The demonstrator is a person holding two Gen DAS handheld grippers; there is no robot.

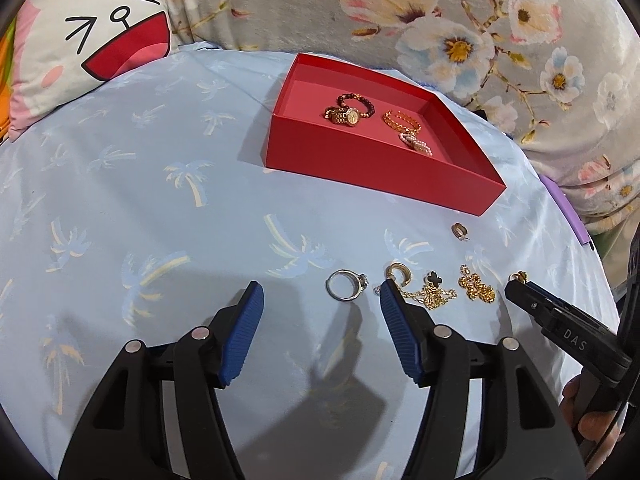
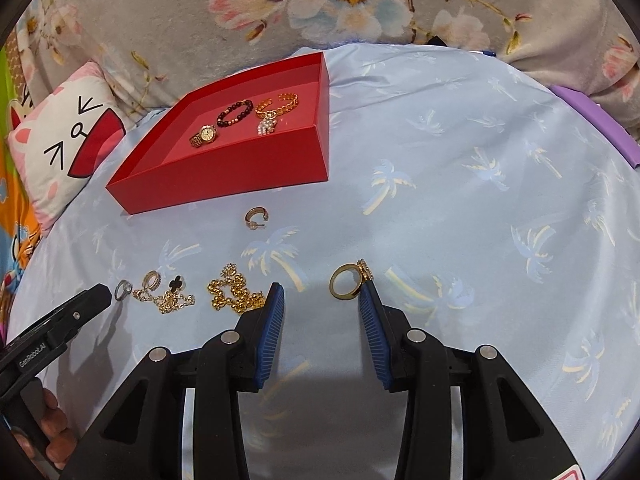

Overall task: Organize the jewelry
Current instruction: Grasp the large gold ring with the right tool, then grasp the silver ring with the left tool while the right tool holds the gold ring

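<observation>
A red tray [image 1: 360,168] [image 2: 224,180] holds a gold watch [image 1: 345,116], a dark bead bracelet [image 1: 360,101], a gold chain bracelet [image 1: 402,121] and a pearl piece [image 1: 416,143]. On the blue cloth lie a silver ring [image 1: 345,285], a gold hoop earring [image 1: 398,271], a clover necklace [image 1: 434,290], a gold bead chain [image 1: 476,287] and another hoop earring [image 1: 461,232]. My left gripper [image 1: 322,300] is open, just short of the silver ring. My right gripper [image 2: 322,300] is open, just short of a gold ring [image 2: 349,283].
A floral blanket [image 1: 440,12] bunches behind the cloth. A cartoon cat pillow [image 1: 88,40] lies at the back left. A purple edge [image 2: 600,124] shows at the cloth's right side. The right gripper's finger [image 1: 560,316] reaches in beside the bead chain.
</observation>
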